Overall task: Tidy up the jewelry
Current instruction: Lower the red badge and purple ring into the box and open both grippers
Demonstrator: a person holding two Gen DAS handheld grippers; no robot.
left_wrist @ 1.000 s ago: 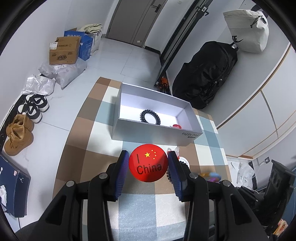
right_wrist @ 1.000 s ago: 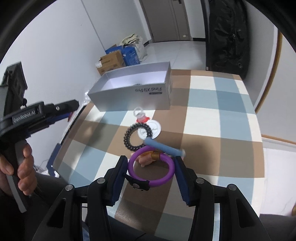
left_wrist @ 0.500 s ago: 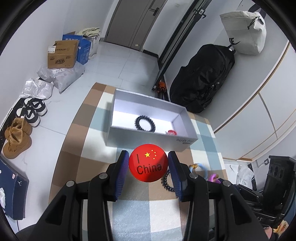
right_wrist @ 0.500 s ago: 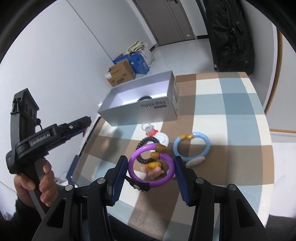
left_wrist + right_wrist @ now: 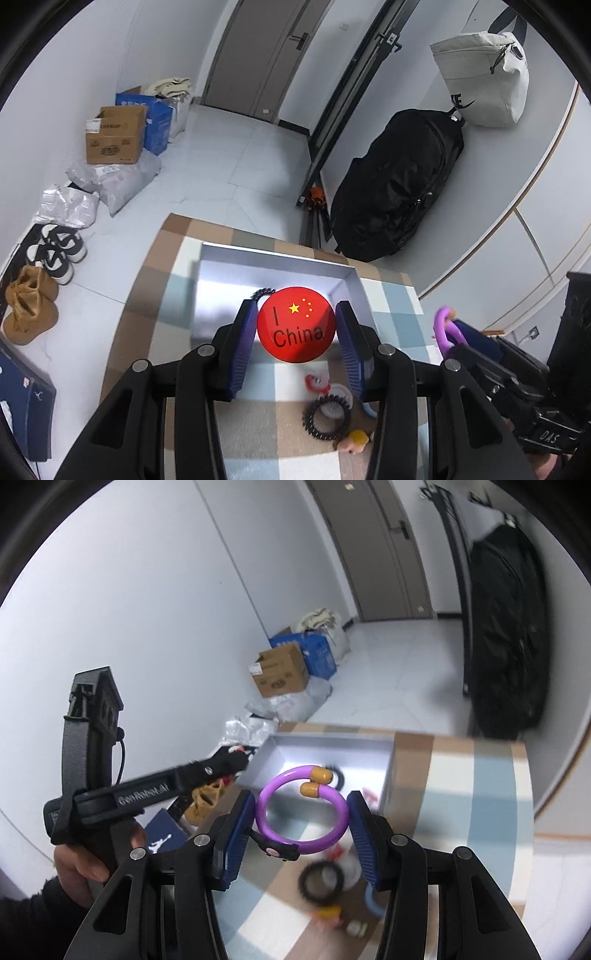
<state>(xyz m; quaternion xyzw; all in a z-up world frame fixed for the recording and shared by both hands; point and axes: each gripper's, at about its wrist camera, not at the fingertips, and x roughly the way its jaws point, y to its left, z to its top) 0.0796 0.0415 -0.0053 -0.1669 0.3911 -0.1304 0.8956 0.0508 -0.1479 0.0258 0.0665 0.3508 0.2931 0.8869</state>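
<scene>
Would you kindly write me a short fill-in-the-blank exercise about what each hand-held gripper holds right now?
The left hand-held gripper holds a round ____ badge.
The right hand-held gripper holds a ____ bracelet.
The word printed on the badge is ____.
A black hair tie lies on the checked ____.

Missing words: red; purple; China; tablecloth

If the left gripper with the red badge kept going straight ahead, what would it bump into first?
Probably the grey box. The left gripper, shut on the red badge, points down toward the box's inside, where a black bracelet lies. Depth is hard to judge, so it might meet the near wall first.
</scene>
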